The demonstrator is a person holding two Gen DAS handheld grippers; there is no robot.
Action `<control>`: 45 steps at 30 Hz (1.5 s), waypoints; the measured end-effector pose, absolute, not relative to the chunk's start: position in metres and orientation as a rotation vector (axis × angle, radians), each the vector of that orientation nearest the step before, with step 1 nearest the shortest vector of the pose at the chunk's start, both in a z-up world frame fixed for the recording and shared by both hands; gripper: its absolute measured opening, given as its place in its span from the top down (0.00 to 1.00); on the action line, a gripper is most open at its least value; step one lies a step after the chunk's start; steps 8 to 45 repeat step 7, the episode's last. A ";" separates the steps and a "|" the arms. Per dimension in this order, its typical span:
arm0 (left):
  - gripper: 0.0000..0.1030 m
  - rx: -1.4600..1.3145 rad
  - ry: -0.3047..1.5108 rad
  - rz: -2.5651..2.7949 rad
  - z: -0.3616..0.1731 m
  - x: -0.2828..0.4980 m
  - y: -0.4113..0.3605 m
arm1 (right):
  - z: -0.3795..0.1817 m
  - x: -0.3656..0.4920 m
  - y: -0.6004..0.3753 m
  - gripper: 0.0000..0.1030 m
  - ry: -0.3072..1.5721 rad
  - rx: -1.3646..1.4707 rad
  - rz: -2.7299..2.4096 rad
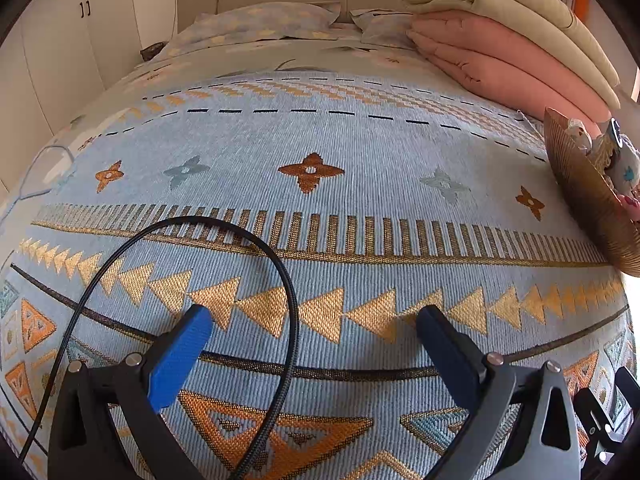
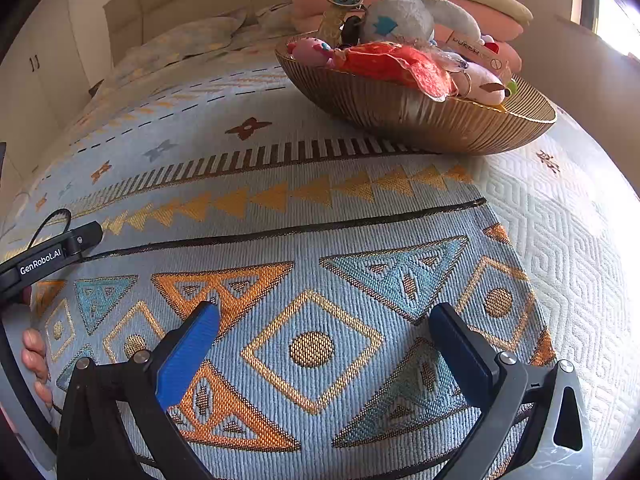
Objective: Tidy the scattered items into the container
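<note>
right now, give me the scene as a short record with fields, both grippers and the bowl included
surface: patterned blue and gold bedspread on a bed
container: ribbed gold bowl, resting on the bedspread, far right in the left wrist view
bowl contents: white plush toy, red fabric item, pink plush, other small items piled in
loose items on bedspread: none visible in either view
left gripper: open, empty, above the bedspread
right gripper: open, empty, above the bedspread
background: folded pink and beige quilts, pillows
task state: appears finished

patterned bedspread [image 1: 320, 208], pillows [image 1: 260, 24], white wardrobe [image 1: 60, 40]
</note>
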State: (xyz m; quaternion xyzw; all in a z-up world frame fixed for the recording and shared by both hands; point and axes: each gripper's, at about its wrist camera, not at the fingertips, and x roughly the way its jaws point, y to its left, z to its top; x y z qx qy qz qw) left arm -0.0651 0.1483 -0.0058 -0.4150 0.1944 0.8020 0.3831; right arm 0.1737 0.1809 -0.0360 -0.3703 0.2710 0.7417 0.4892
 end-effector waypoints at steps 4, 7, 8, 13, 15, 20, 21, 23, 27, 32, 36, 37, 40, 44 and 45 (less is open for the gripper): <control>0.00 -1.053 0.496 2.049 -0.005 -0.064 0.147 | -0.036 0.174 0.181 0.00 0.658 -0.900 1.802; 0.00 -1.029 0.512 2.080 -0.004 -0.060 0.145 | -0.036 0.174 0.181 0.00 0.659 -0.900 1.802; 0.00 -1.029 0.512 2.080 -0.004 -0.060 0.145 | -0.036 0.174 0.181 0.00 0.659 -0.900 1.802; 0.00 -1.029 0.512 2.080 -0.004 -0.060 0.145 | -0.036 0.174 0.181 0.00 0.659 -0.900 1.802; 0.00 -1.029 0.512 2.080 -0.004 -0.060 0.145 | -0.036 0.174 0.181 0.00 0.659 -0.900 1.802; 0.00 -1.029 0.512 2.080 -0.004 -0.060 0.145 | -0.036 0.174 0.181 0.00 0.659 -0.900 1.802; 0.00 -1.029 0.512 2.080 -0.004 -0.060 0.145 | -0.036 0.174 0.181 0.00 0.659 -0.900 1.802; 0.00 -1.029 0.512 2.080 -0.004 -0.060 0.145 | -0.036 0.174 0.181 0.00 0.659 -0.900 1.802; 0.00 -1.029 0.512 2.080 -0.004 -0.060 0.145 | -0.036 0.174 0.181 0.00 0.659 -0.900 1.802; 0.00 -1.029 0.512 2.080 -0.004 -0.060 0.145 | -0.036 0.174 0.181 0.00 0.659 -0.900 1.802; 0.00 -1.029 0.512 2.080 -0.004 -0.060 0.145 | -0.036 0.174 0.181 0.00 0.659 -0.900 1.802; 0.00 -1.029 0.512 2.080 -0.004 -0.060 0.145 | -0.036 0.174 0.181 0.00 0.659 -0.900 1.802; 0.00 -1.029 0.512 2.080 -0.004 -0.060 0.145 | -0.036 0.174 0.181 0.00 0.659 -0.900 1.802; 0.00 -1.029 0.512 2.080 -0.004 -0.060 0.145 | -0.036 0.174 0.181 0.00 0.659 -0.900 1.802; 0.00 -1.029 0.512 2.080 -0.004 -0.060 0.145 | -0.036 0.174 0.181 0.00 0.659 -0.900 1.802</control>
